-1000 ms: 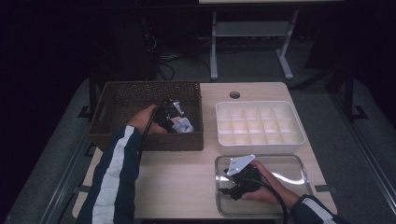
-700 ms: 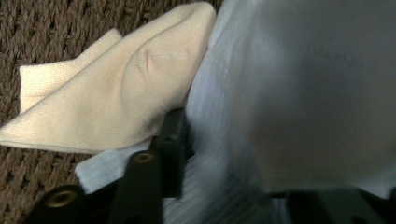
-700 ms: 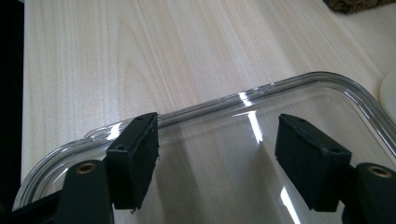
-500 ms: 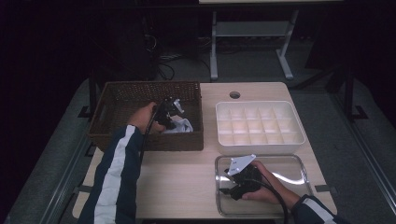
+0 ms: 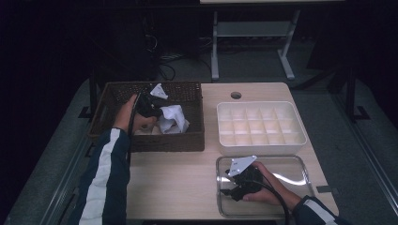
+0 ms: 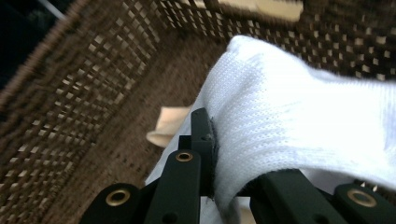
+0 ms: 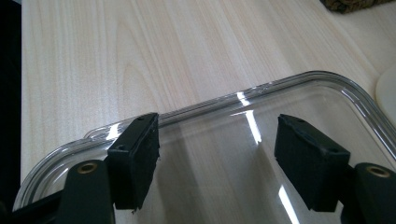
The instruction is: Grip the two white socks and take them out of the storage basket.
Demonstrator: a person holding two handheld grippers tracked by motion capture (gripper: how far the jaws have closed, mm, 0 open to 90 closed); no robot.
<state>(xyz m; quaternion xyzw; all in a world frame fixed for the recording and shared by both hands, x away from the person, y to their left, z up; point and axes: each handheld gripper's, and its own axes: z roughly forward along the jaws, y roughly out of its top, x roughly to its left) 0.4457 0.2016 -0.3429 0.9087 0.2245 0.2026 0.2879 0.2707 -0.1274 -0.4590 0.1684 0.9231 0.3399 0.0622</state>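
Observation:
A white knitted cloth hangs partly lifted over the brown wicker basket at the table's left. My left gripper is shut on it; its jaws have just been closing with the cloth between them. In the left gripper view the fabric bulges out over the pinching gripper. My right gripper rests in the clear tray at the front right. It is open, and in the right gripper view nothing lies between its jaws above the tray's rim.
A white box with several compartments stands behind the tray. A beige piece lies on the basket's floor under the cloth. Bare wooden tabletop stretches between basket and tray. A round hole sits near the table's far edge.
My left gripper closed on the white cloth and rose, pulling it up from the basket floor. The right gripper stayed in the tray.

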